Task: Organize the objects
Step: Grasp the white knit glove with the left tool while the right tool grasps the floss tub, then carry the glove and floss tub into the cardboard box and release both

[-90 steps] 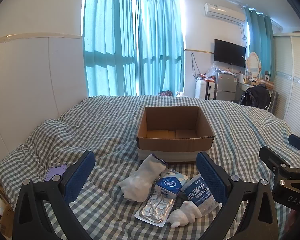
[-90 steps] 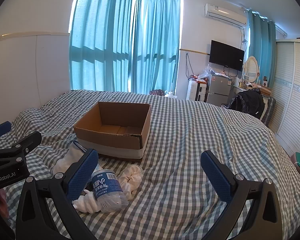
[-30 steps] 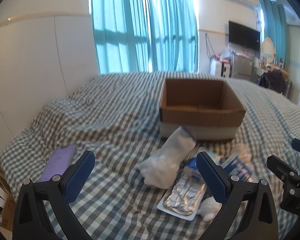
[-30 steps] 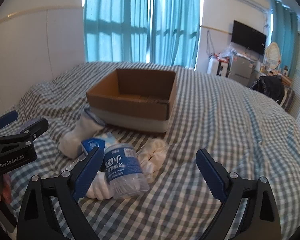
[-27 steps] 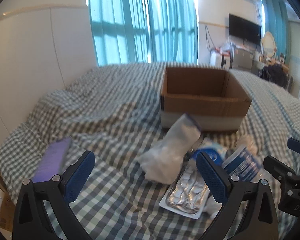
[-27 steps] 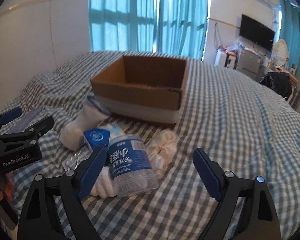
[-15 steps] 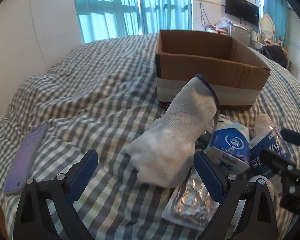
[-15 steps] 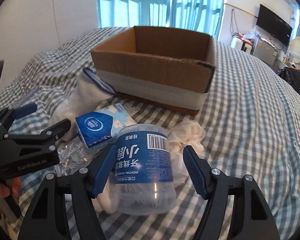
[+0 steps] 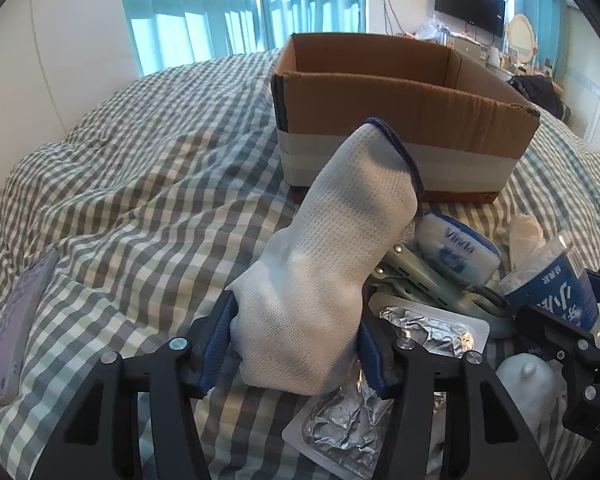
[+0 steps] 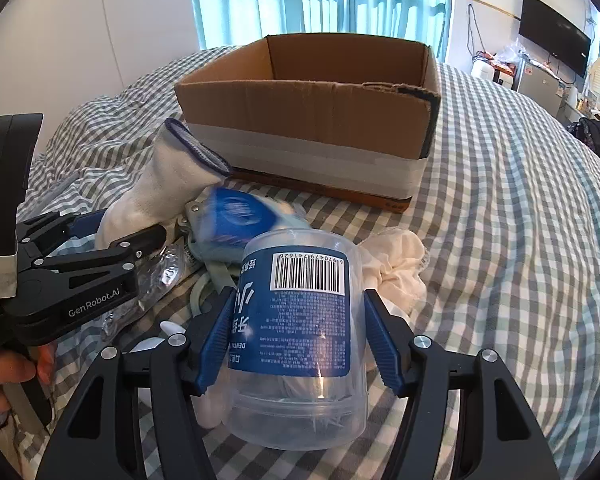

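Between closing left claw (image 9: 294,346) pads, white glove (image 9: 332,264)

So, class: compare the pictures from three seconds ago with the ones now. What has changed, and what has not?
Both tongs have come down from above the bed to the pile. The left tongs are closing around the white glove; the right tongs are closing around the clear floss-pick jar. Neither item looks lifted yet. The cardboard box, tissue pack and foil blister pack lie where they were.
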Motion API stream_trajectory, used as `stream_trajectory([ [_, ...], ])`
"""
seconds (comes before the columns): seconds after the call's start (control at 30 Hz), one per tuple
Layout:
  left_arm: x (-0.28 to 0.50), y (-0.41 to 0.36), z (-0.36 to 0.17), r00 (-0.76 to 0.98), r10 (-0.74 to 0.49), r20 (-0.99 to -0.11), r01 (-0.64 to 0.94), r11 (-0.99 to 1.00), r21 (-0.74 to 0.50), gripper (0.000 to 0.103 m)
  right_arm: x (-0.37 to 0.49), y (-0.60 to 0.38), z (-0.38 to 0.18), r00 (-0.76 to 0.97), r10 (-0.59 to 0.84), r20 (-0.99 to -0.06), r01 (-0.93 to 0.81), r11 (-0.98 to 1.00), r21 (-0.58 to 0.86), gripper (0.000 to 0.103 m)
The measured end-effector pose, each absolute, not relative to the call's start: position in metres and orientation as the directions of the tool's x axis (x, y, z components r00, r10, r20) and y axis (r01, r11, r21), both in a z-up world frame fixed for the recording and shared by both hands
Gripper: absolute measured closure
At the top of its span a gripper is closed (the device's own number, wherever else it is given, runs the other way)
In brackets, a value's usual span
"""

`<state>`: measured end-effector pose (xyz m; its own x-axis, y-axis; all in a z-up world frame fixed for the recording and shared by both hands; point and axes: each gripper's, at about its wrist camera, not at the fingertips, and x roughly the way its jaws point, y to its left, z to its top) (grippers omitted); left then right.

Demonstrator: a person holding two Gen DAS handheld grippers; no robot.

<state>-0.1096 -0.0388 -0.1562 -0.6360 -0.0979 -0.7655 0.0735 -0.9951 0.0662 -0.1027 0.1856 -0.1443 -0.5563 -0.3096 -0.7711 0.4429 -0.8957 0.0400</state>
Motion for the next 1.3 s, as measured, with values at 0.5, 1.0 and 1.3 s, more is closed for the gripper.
stream_trajectory([
  [0.5, -0.067, -0.042, -0.111, -0.696, -0.07, -0.715, 0.087, -0.996, 0.014, 0.056, -0.058, 0.196, -0.089, -0.654, -0.297, -0.696, 0.425, -0.905, -0.012, 0.041],
  [1.0, -0.039, -0.028, -0.048, -0.798, -0.027, -0.602, 0.051, -0.998, -0.022, 0.056, -0.029, 0.209, -0.03, -0.734, -0.312, -0.603, 0.412, -0.911, -0.032, 0.041],
  [1.3, -0.061, -0.018, -0.01, -0.832, 0.022, -0.554, 0.002, -0.999, -0.042, 0.056, -0.048, 0.216, 0.017, -0.771, -0.342, -0.537, 0.426, -0.904, -0.037, 0.041],
])
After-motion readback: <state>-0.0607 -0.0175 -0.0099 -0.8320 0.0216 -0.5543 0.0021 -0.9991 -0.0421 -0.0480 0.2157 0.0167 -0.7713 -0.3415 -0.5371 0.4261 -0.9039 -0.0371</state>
